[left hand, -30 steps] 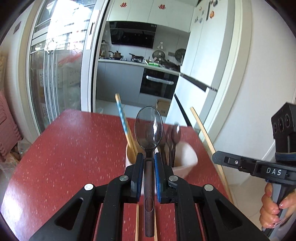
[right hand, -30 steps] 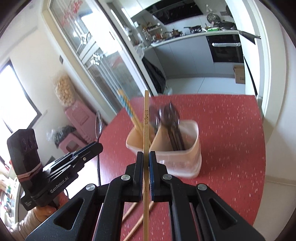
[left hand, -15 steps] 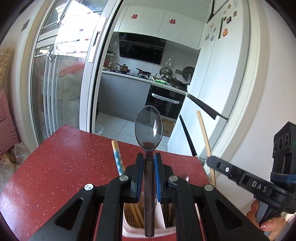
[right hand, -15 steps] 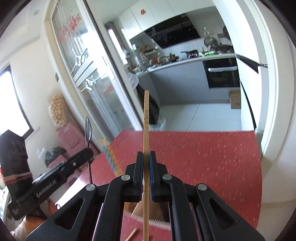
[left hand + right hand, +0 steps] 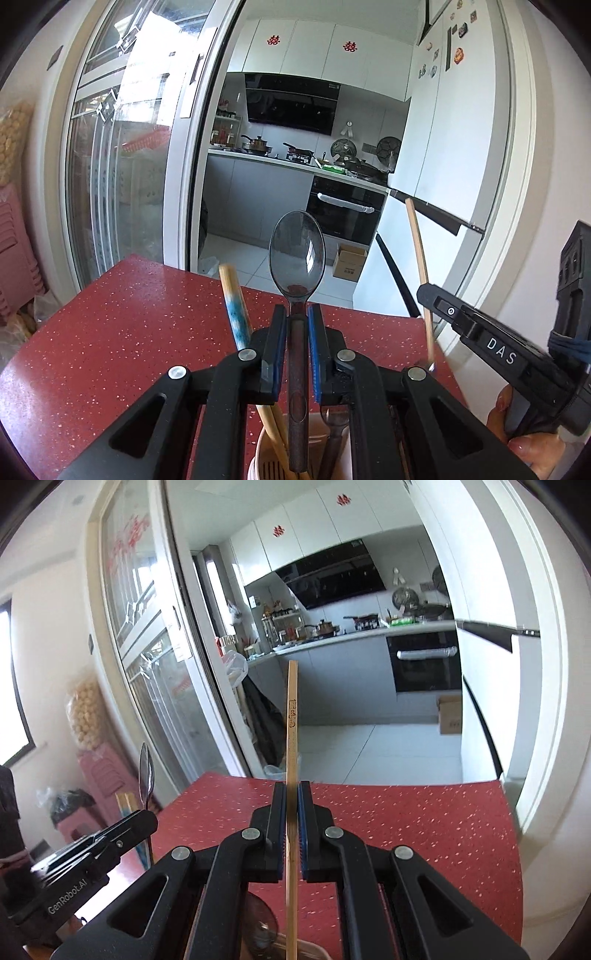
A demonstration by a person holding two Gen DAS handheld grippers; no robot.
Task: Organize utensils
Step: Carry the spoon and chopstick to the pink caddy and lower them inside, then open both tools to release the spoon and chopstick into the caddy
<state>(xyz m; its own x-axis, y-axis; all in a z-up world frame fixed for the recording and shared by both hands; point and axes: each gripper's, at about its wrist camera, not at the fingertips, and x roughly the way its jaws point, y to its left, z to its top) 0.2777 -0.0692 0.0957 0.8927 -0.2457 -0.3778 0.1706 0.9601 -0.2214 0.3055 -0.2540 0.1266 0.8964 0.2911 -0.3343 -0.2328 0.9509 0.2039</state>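
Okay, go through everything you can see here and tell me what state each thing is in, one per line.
left gripper: shut on the spoon
spoon: held upright, bowl up
right gripper: shut on the wooden chopstick
wooden chopstick: held upright
utensil holder: on the red table, already holding utensils
blue-patterned chopstick: standing tilted in the holder

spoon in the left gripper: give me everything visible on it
The dark translucent plastic spoon has an oval smoky-grey bowl and a straight brownish handle. It stands bowl up, near upright, facing the camera. The left gripper is shut on it, blue pads pressing the handle just below the neck. The handle's lower end hangs over the pale utensil holder on the red speckled table. In the right wrist view it appears edge-on, thin.
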